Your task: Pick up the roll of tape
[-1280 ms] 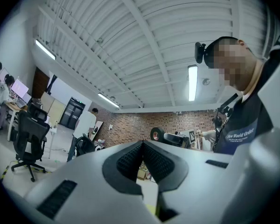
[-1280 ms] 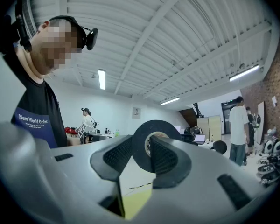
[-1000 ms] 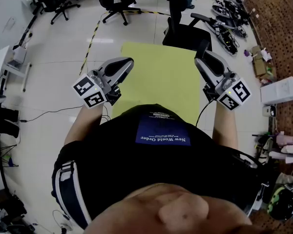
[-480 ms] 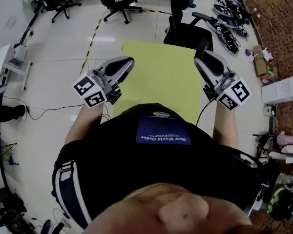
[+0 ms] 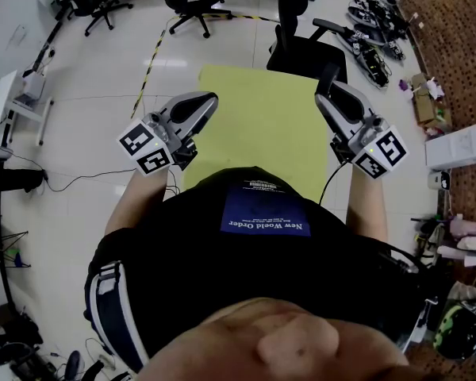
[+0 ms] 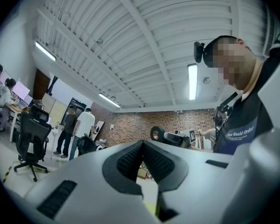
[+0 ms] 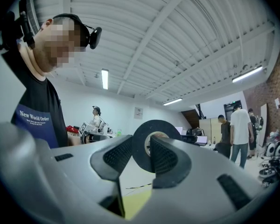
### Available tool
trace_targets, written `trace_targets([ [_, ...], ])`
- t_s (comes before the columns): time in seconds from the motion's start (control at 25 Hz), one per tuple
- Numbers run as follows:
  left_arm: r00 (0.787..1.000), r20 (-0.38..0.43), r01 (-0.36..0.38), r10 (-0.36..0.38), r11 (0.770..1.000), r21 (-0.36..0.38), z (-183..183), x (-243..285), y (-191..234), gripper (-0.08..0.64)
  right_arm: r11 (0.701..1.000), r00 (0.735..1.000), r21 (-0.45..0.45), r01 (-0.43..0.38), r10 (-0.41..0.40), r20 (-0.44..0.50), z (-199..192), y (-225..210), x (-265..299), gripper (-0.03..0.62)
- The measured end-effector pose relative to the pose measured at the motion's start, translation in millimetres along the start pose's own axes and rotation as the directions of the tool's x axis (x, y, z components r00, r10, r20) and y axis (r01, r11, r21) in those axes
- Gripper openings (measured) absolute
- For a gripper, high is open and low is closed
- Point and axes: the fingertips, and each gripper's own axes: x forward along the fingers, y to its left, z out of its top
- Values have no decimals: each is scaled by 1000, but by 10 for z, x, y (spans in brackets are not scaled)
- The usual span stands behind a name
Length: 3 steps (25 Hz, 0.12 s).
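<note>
"Above the yellow table [image 5: 258, 109], where was the roll of tape [image 7: 139, 148]?"
"Upright in the air, clamped between the right gripper's [image 7: 141, 141] jaws at the table's right edge. The left gripper [image 6: 141, 146], at the left edge, was clenched on nothing."

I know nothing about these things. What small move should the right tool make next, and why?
Probably none beyond holding its grip steady. The right tool has the black roll of tape clamped between its pads, up off the yellow table, so the pickup looks done; opening would drop it. The left tool is shut and empty.
</note>
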Motion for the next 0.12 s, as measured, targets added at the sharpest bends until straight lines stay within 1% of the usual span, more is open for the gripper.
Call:
trace_targets([
  [0.12,1000,-3,3,-3,1000,0,-2,-2,-33,5,1000,1000,-4,-1,1,1,11,25,-22,110],
])
